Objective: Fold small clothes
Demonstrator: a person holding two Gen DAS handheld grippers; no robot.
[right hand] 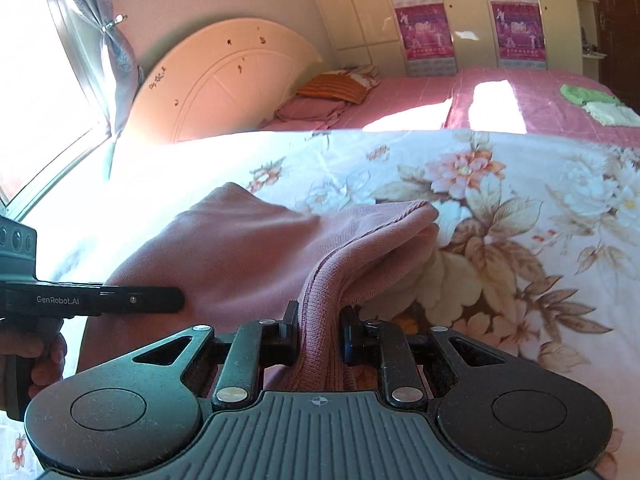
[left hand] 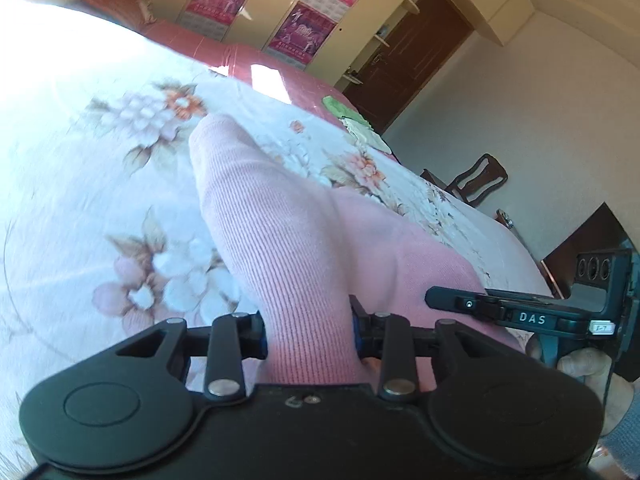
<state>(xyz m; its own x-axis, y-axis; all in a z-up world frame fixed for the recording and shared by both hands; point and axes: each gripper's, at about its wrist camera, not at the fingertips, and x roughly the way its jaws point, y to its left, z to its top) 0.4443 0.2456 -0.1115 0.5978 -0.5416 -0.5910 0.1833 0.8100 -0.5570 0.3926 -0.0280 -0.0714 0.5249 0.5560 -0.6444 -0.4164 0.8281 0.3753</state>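
Observation:
A small pink ribbed knit garment [left hand: 280, 220] lies on the floral bedspread [left hand: 100, 180]. My left gripper [left hand: 310, 332] is shut on one bunched edge of it, which rises in a ridge away from the fingers. My right gripper [right hand: 320, 334] is shut on another edge of the same garment [right hand: 224, 248], whose folded hem stretches forward to the right. Each gripper shows in the other's view: the right one at the right edge of the left wrist view [left hand: 520, 312], the left one at the left edge of the right wrist view [right hand: 80, 300].
The floral bedspread [right hand: 500, 220] covers the near part of a pink bed [right hand: 520, 96]. Folded green and pale clothes [right hand: 596, 104] lie on the far right of the bed, pillows [right hand: 336, 88] by the headboard. A wardrobe with posters, a dark door and a chair [left hand: 476, 180] stand beyond.

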